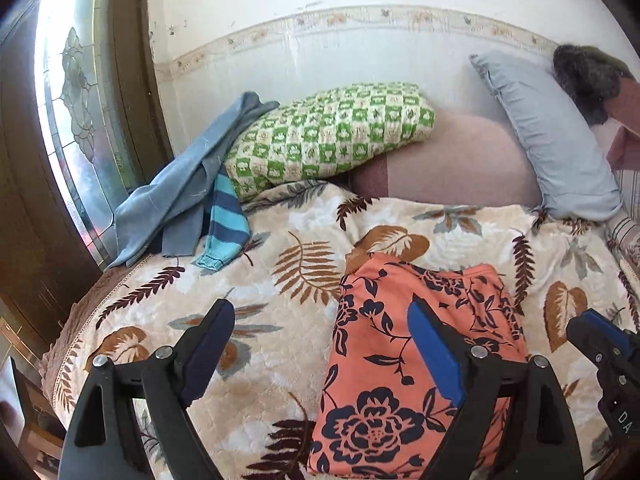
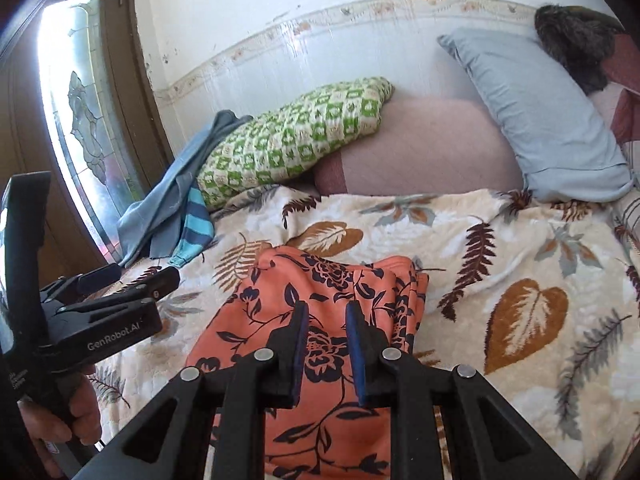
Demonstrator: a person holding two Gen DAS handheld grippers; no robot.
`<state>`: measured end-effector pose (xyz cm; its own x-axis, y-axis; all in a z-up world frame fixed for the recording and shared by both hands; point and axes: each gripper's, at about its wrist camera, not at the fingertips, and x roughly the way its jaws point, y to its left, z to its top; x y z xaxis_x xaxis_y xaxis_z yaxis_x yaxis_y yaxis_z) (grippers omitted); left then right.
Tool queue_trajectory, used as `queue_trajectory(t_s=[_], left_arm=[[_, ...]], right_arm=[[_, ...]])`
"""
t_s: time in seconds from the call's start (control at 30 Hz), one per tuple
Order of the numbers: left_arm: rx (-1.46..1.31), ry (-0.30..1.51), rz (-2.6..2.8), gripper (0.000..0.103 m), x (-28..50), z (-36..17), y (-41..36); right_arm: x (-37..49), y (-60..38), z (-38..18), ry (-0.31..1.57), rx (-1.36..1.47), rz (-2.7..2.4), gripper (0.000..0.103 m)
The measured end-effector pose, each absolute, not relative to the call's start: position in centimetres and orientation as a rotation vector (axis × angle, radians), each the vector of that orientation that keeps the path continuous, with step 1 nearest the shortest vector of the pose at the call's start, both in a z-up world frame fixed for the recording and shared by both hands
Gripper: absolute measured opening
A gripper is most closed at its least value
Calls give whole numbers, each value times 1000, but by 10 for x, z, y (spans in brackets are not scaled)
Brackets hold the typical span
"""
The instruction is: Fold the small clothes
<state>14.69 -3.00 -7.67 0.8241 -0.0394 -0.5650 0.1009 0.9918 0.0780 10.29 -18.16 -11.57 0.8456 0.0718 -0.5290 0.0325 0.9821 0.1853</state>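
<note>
The bed serves as the folding surface. On its blanket the orange garment lies folded flat, seemingly done. More clothes wait by the pillow. Left tool hangs spread, empty; right tool is narrowly parted, pinching nothing.

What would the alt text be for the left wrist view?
An orange floral garment lies folded on a leaf-print blanket, with the open, empty left gripper above it. Blue clothes lie beside a green checked pillow.
</note>
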Motion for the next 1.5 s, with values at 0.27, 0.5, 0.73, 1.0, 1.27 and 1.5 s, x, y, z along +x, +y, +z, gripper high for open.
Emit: queue_trajectory(t_s=[0.27,0.5,0.73,1.0,1.27,1.5], left_arm=[[118,534,-81,89,91,-34,-17],[111,493,-73,89,59,-11,-5],[104,464,-68,89,39,8,3],[78,416,-75,99,21,24,13],[74,428,-73,99,17,24,16],[57,449,-85,99,18,20,22]], right_arm=[[30,-170,-96,524,183,-17,22],[3,-157,-81,515,158,-8,22],[-14,-144,-52,467,137,4,22],[-26,-129,-38,452,101,14,22],[-29,-124,-33,439,99,19,22],[-27,-124,-36,451,99,16,22]])
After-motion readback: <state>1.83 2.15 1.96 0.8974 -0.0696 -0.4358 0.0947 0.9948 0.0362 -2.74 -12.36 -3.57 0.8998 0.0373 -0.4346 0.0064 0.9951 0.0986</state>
